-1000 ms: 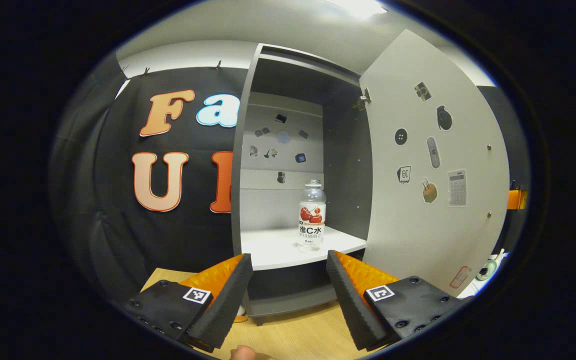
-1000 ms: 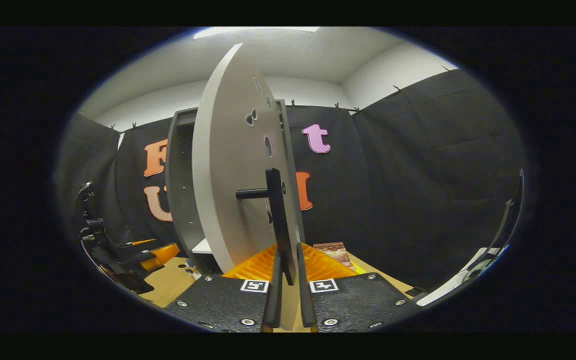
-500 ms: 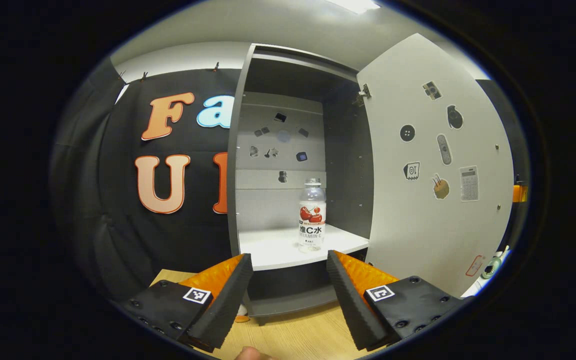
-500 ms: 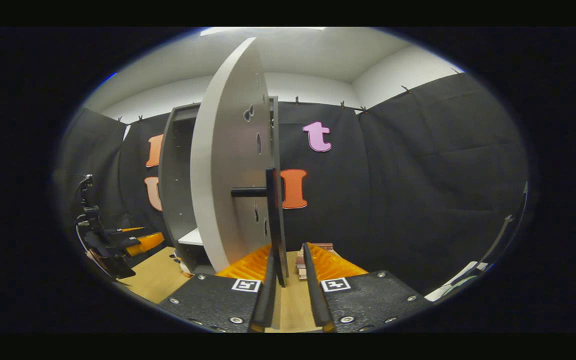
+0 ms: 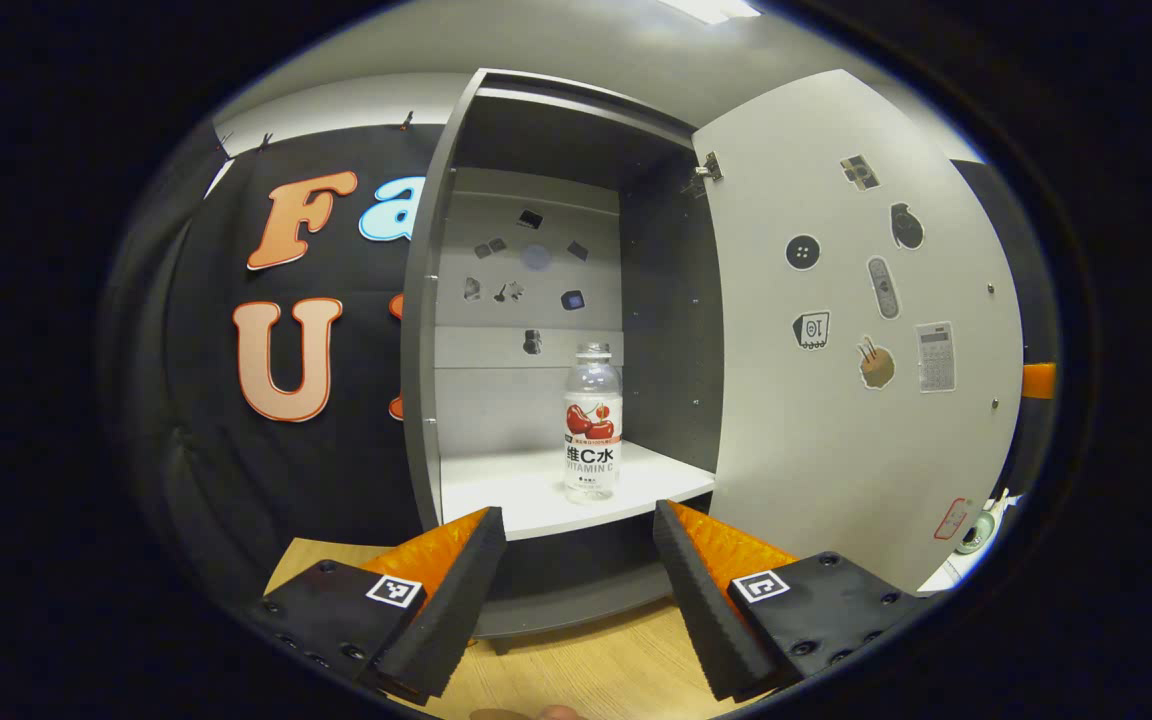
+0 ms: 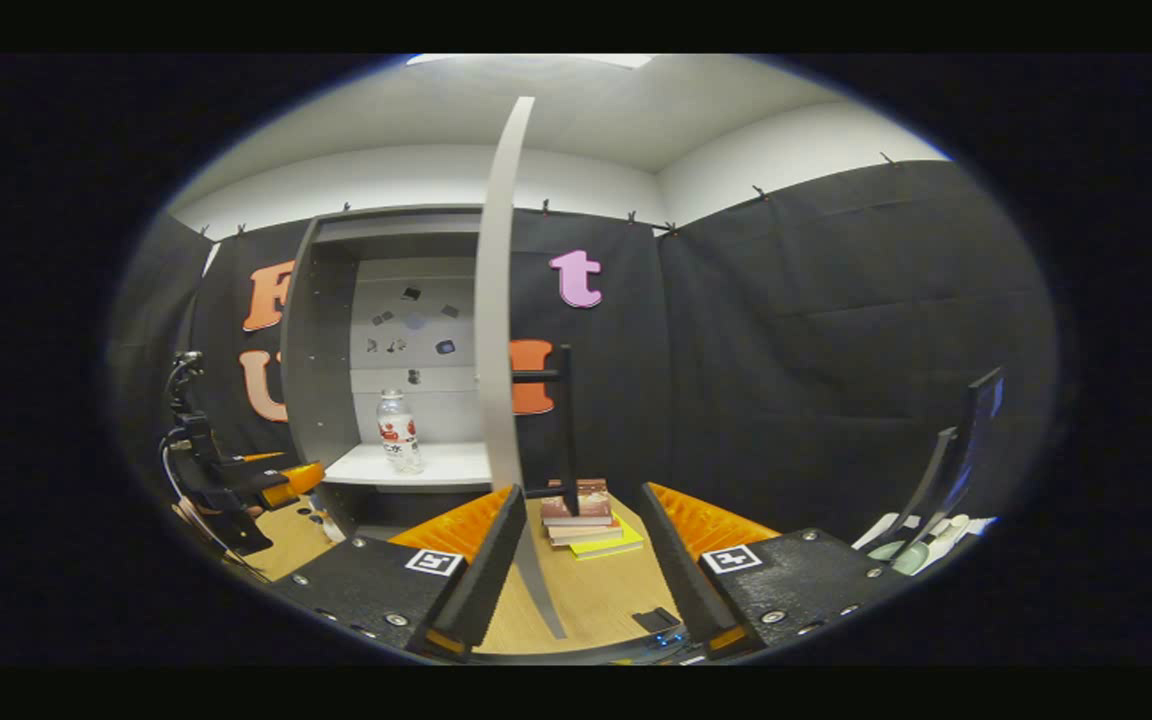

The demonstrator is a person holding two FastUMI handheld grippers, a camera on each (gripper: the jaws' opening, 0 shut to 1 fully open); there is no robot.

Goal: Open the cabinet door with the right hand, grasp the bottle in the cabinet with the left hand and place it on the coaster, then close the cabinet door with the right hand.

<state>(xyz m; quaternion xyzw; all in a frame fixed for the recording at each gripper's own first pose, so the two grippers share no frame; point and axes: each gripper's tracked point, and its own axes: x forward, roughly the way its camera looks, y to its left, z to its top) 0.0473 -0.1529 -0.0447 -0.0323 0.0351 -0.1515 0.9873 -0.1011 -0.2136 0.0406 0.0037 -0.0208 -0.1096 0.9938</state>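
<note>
An open cabinet door point(image 5: 856, 330) stands swung wide. The bottle point(image 5: 592, 423) stands upright on the cabinet's white shelf point(image 5: 516, 495). The left gripper point(image 5: 579, 530) hangs released before it; the right gripper point(image 6: 579, 502) is released, seemingly clear of the door handle point(image 6: 564, 425).

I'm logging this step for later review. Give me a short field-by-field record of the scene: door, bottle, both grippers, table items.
cabinet door: swung wide open
handle: free, not gripped
bottle: upright on the white shelf, untouched
left gripper: open, in front of the shelf, short of the bottle
right gripper: open, the door's edge between its fingers
books: stacked on the wooden table, past the door
</note>
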